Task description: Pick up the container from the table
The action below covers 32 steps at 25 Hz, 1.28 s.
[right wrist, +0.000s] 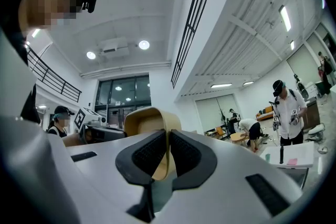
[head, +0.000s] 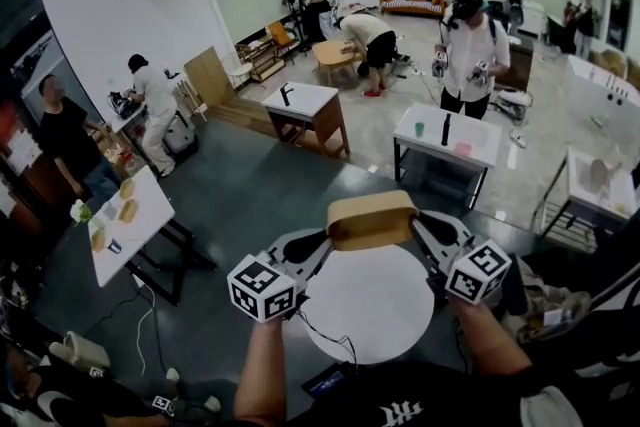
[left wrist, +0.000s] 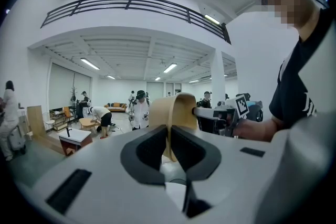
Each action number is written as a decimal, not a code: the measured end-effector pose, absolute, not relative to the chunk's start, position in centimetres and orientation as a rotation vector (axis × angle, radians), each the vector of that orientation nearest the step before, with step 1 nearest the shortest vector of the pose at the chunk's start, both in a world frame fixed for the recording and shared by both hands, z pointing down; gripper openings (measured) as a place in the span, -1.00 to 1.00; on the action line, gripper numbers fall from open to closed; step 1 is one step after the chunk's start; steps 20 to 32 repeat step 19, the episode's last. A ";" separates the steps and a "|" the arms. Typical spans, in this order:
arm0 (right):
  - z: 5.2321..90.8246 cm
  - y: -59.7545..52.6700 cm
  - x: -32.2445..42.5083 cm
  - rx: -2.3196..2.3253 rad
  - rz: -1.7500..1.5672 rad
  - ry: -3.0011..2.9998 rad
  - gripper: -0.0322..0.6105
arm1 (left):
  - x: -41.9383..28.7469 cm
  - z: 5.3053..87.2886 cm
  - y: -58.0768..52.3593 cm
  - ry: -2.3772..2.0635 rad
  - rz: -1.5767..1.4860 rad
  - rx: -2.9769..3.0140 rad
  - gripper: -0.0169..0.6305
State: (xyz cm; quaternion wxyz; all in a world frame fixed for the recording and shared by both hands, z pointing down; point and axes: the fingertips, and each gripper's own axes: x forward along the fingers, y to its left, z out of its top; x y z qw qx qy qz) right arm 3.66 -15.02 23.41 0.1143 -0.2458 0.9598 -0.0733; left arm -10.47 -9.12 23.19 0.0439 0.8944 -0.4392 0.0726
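Container: a tan, rounded-rectangular container (head: 371, 220), open side facing the right tool, held sideways in the air between the two tools.
Where it sits: in the head view it hangs over the far edge of a round white counter (head: 370, 310); both gripper views show open room behind it, not counter top.
Left tool (head: 327, 242): clenched on the container's thin wall at its left end, one jaw either side of the wall.
Right tool (head: 417, 223): clamped the same way on the rim at the opposite end, the wall pinched between its dark pads.
Hands: a bare forearm (head: 262, 370) runs up to each marker cube, left and right.
Beyond: a person in a white shirt (head: 472, 45) stands behind a white rectangular counter (head: 480, 147) carrying a green cup (head: 420, 128) and a dark bottle (head: 446, 129).
Left side: another white counter (head: 140, 220) with several tan items on it, well apart from the round one.
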 end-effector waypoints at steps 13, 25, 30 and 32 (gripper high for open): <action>23.4 -15.7 5.1 -0.704 -0.227 2.816 -0.73 | -9.0 23.4 -9.7 -1.341 0.212 2.729 -0.85; 24.0 -16.1 5.5 -0.698 -0.257 2.810 -0.73 | -8.4 23.6 -10.0 -1.335 0.224 2.730 -0.85; 24.0 -16.1 5.5 -0.698 -0.257 2.810 -0.73 | -8.4 23.6 -10.0 -1.335 0.224 2.730 -0.85; 24.0 -16.1 5.5 -0.698 -0.257 2.810 -0.73 | -8.4 23.6 -10.0 -1.335 0.224 2.730 -0.85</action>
